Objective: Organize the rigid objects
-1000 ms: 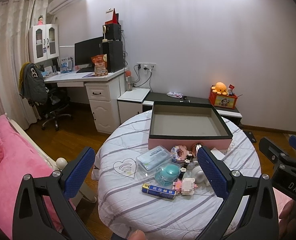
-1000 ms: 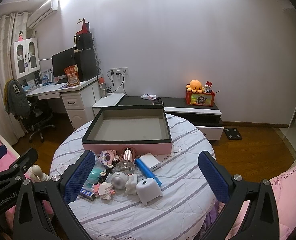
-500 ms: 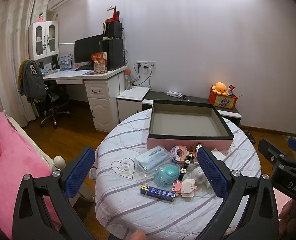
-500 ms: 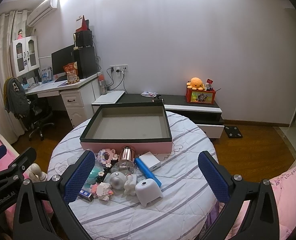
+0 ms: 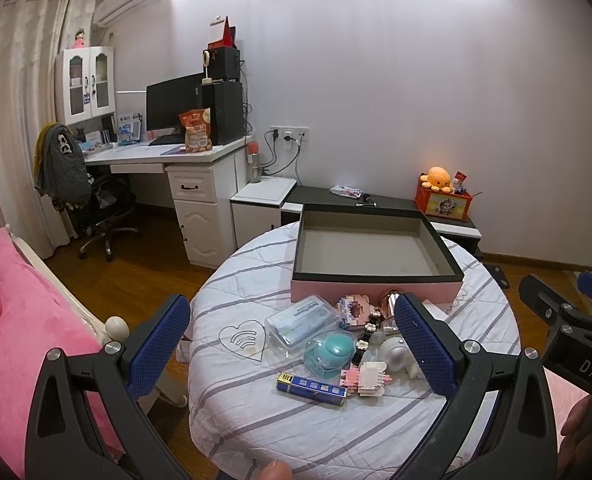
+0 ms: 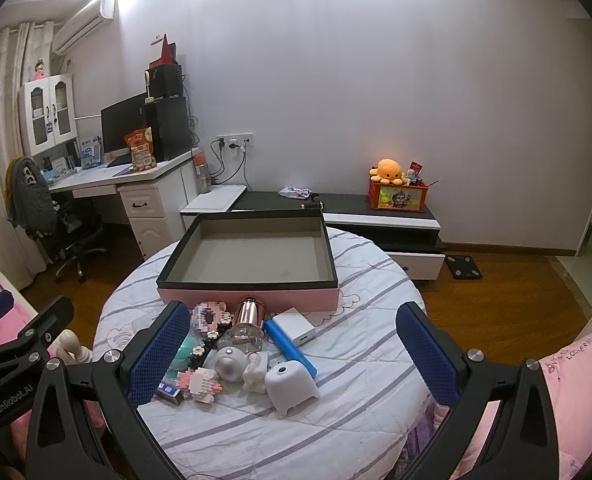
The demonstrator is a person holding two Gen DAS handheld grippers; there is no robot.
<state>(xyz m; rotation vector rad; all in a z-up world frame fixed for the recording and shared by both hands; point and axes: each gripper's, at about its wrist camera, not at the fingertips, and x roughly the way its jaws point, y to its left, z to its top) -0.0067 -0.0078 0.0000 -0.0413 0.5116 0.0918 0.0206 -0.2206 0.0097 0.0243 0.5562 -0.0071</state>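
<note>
Left gripper [image 5: 287, 336] and right gripper [image 6: 287, 340], both held level side by side, jaws spread wide, nothing between them.

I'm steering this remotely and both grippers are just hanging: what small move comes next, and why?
Probably lower the right gripper toward the white dome. Both grippers are open and hold nothing, the box is empty, and the dome sits at the near edge of the pile, apart enough for fingers to straddle it.
</note>
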